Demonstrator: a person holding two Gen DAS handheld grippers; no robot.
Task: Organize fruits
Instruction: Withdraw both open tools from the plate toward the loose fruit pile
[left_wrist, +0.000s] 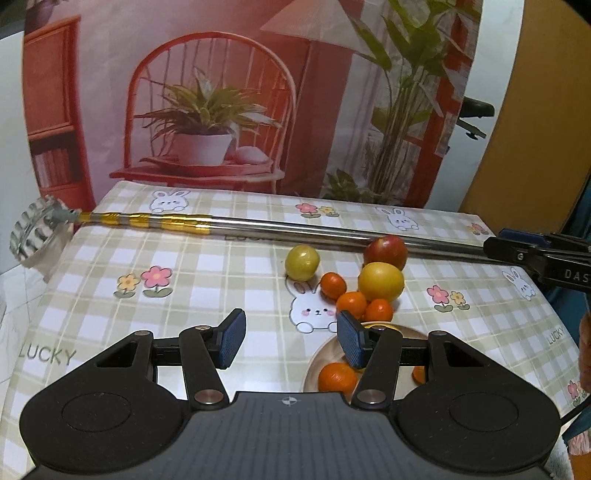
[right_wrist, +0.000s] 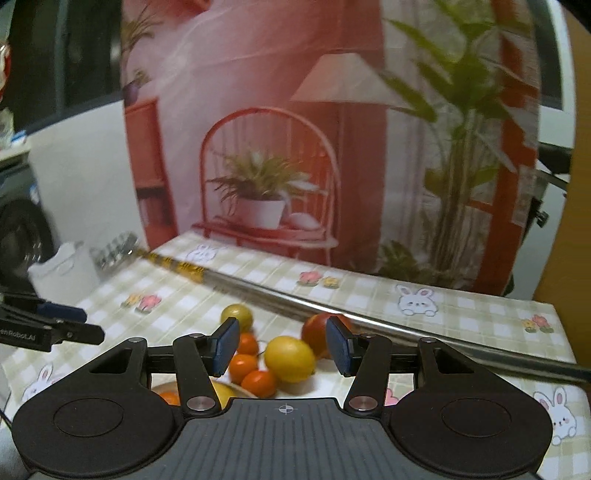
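On the checked tablecloth lies a cluster of fruit: a greenish-yellow fruit (left_wrist: 302, 262), a red apple (left_wrist: 386, 252), a yellow lemon (left_wrist: 381, 281) and three small oranges (left_wrist: 351, 304). A wooden plate (left_wrist: 325, 354) near the front holds an orange (left_wrist: 337, 376). My left gripper (left_wrist: 291, 339) hovers open and empty left of the plate. My right gripper (right_wrist: 282, 347) is open above the lemon (right_wrist: 290, 358) and small oranges (right_wrist: 242, 365), with nothing between its pads. The apple (right_wrist: 317, 332) lies just behind the right finger. Each gripper shows at the edge of the other's view.
A long metal pole (left_wrist: 295, 229) with gold tape lies across the table behind the fruit, its striped round head (left_wrist: 33, 232) hanging over the left edge. A printed backdrop (left_wrist: 221, 92) stands at the table's far edge. A white container (right_wrist: 62, 269) sits off the left side.
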